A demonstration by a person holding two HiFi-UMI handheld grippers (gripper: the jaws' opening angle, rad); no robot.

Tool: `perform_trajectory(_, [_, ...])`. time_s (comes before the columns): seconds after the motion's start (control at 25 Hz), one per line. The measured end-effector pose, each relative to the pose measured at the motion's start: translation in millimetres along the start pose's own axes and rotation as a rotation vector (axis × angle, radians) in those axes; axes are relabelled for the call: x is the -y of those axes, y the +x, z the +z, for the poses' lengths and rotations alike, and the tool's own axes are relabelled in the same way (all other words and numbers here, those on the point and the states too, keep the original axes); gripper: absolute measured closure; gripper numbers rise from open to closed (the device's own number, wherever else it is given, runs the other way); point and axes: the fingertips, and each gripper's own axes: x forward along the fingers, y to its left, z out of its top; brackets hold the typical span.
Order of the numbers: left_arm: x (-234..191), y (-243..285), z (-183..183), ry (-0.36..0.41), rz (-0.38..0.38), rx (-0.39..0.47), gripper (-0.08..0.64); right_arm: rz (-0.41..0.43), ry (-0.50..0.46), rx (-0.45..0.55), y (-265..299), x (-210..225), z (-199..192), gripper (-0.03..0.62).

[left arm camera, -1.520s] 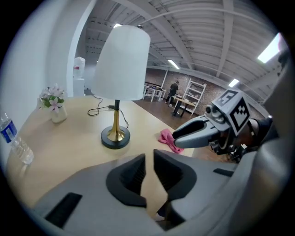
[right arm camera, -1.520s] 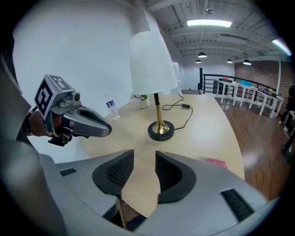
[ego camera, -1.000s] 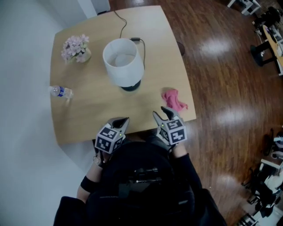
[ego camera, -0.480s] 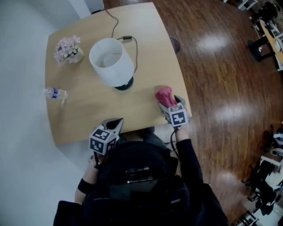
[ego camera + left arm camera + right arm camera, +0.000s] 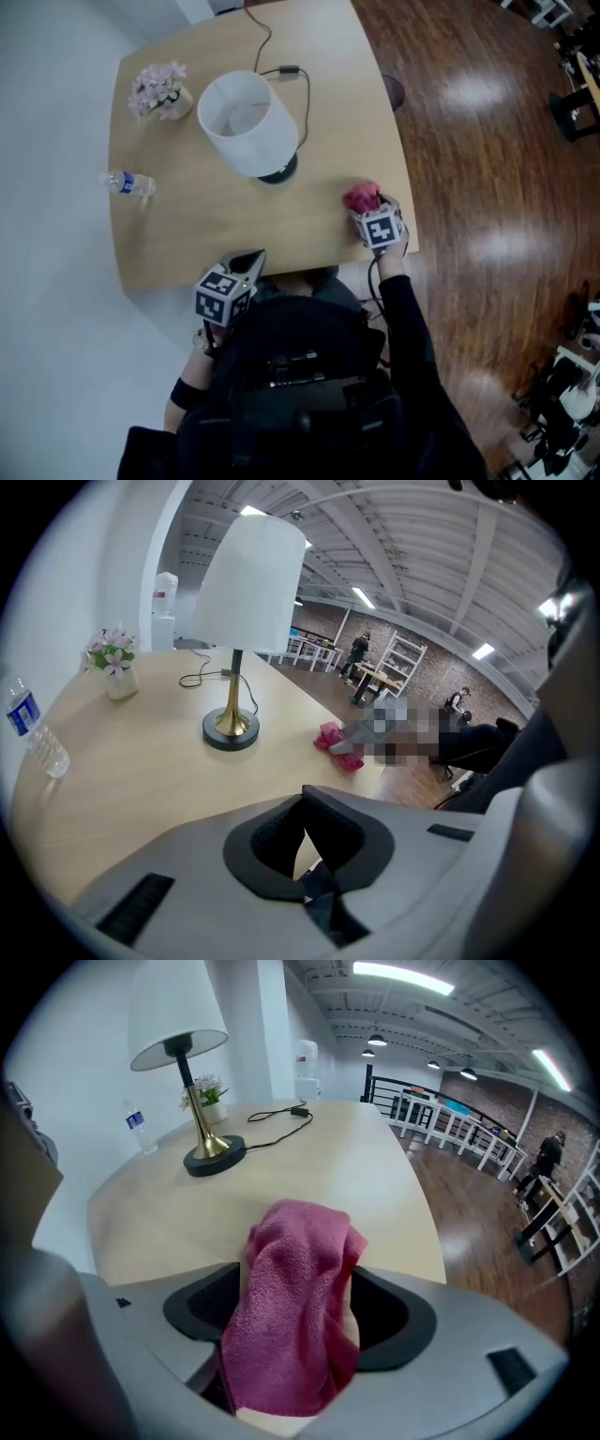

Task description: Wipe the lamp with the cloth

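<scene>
The crumpled pink terry cloth (image 5: 295, 1307) lies between the right gripper's (image 5: 373, 204) wide-spread jaws, which have just been opening; the pads seemingly don't press it. It is well apart from the white-shaded brass lamp (image 5: 248, 122). The left gripper (image 5: 305, 841) is closed and empty.

lamp (image 5: 248, 122): white shade, upright; cloth (image 5: 361, 197): pink, bunched, right of lamp

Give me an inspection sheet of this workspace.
Surface: pale wooden table, rounded corners.
Job's things: white-shaded lamp upright mid-table; pink cloth crumpled near the right edge.
Clutter: water bottle standing at left; flowers in a small vase, far left.
Grippers: left gripper shut, empty; right gripper open, jaws have just been opening, cloth between them, unclamped.
Cables: lamp cord runs off the far edge.
Surroundings: dark wood floor.
</scene>
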Motion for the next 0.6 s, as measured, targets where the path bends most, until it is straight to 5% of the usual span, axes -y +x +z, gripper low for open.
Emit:
perform_trajectory(0.36, [-7.4,0.9,-4.7,-0.014,0.019,-0.017,0.548,0.009,0.006,-0.047,7.2,-0.9,-5.2,0.221])
perform_trajectory(0.6, [-10.8,0.8,-2.8,-0.008,0.015,-0.010,0.548,0.007,0.031,-0.057,5.0,-4.2,-8.7,0.301])
